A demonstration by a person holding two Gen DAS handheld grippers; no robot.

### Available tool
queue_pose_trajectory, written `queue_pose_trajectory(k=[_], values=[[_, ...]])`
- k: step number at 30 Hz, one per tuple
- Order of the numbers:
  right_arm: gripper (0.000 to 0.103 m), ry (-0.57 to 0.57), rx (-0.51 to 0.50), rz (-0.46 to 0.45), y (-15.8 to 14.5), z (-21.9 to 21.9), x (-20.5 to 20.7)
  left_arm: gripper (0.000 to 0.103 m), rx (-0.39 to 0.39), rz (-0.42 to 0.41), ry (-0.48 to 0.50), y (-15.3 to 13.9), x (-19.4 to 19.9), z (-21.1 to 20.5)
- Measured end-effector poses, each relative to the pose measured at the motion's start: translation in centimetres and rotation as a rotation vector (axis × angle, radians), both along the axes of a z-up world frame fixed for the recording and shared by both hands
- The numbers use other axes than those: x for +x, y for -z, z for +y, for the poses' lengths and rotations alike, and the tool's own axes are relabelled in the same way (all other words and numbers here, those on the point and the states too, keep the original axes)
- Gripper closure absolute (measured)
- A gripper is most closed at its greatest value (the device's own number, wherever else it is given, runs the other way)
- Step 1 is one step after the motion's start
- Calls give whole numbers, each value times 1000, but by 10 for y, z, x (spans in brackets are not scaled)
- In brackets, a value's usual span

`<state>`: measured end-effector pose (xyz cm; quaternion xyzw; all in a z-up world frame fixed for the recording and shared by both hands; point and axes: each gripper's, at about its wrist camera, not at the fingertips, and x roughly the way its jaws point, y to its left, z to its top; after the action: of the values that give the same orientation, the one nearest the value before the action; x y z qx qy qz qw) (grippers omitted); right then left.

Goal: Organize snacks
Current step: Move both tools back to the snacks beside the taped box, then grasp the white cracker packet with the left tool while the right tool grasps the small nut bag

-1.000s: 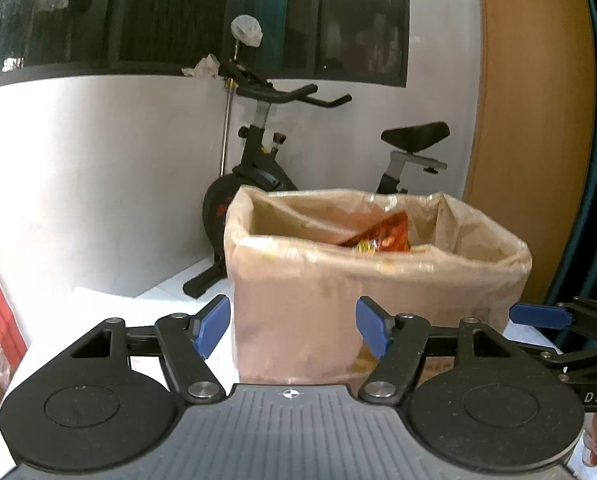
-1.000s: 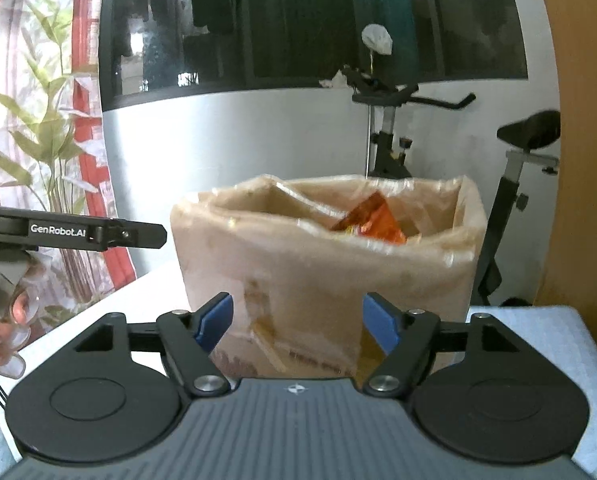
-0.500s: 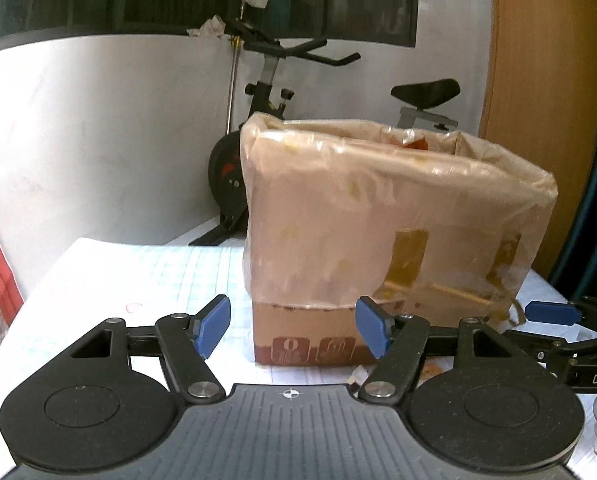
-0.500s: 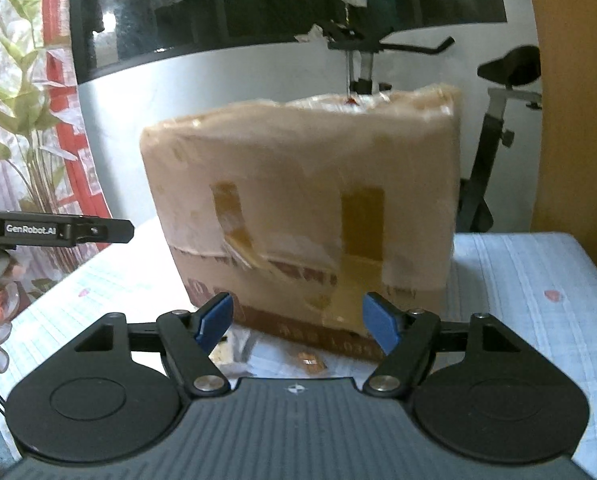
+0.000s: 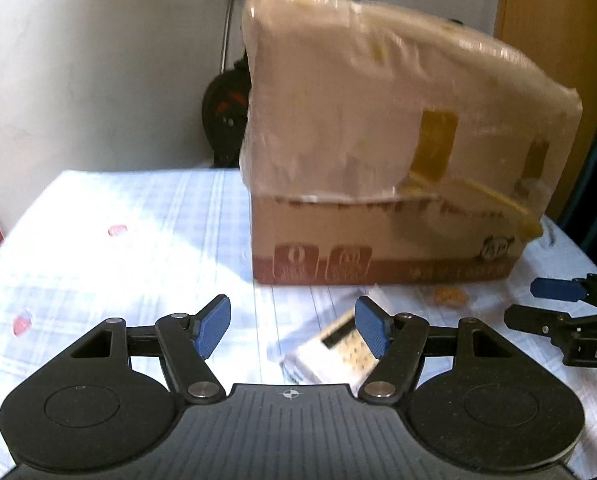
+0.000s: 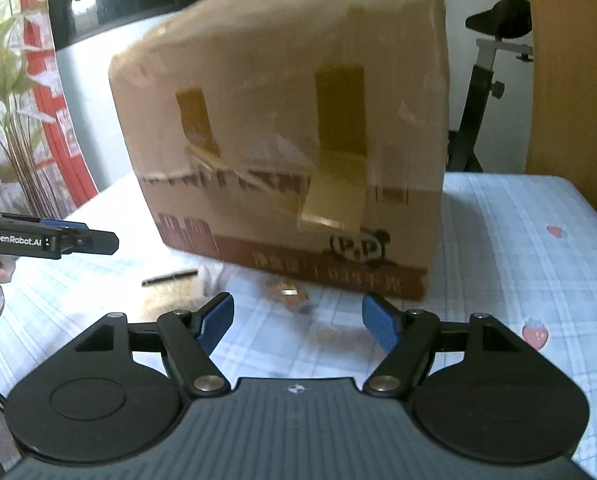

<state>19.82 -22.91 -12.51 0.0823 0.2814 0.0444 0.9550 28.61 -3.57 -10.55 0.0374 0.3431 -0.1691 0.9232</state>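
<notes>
A white snack packet (image 5: pixel 334 344) lies flat on the checked tablecloth (image 5: pixel 118 248) in front of the cardboard box (image 5: pixel 378 240), which stands upright with a plastic liner folded over its sides. A small brown snack (image 6: pixel 288 292) sits near the box's base. The left gripper (image 5: pixel 292 330) hangs over the packet, jaws apart and empty; the right gripper (image 6: pixel 298 322) likewise stands spread, gripping nothing.
</notes>
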Motion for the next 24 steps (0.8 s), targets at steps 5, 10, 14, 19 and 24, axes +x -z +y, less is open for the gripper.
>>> queue_pose_trajectory(k=[5,10,14,19,24], values=[[30,1,0,21,9,1,7,32,-1,32,34,13,3,-10],[39,-26,-26,40,15,3,18,32,28,65,124,27,7,-30],[44,-67,-111,51,18,8,35,32,64,77,166,40,10,-42],[47,-130,-163,57,22,12,54,32,91,72,181,47,13,-50],[49,-184,-164,82,25,18,69,33,98,75,184,50,10,-52]])
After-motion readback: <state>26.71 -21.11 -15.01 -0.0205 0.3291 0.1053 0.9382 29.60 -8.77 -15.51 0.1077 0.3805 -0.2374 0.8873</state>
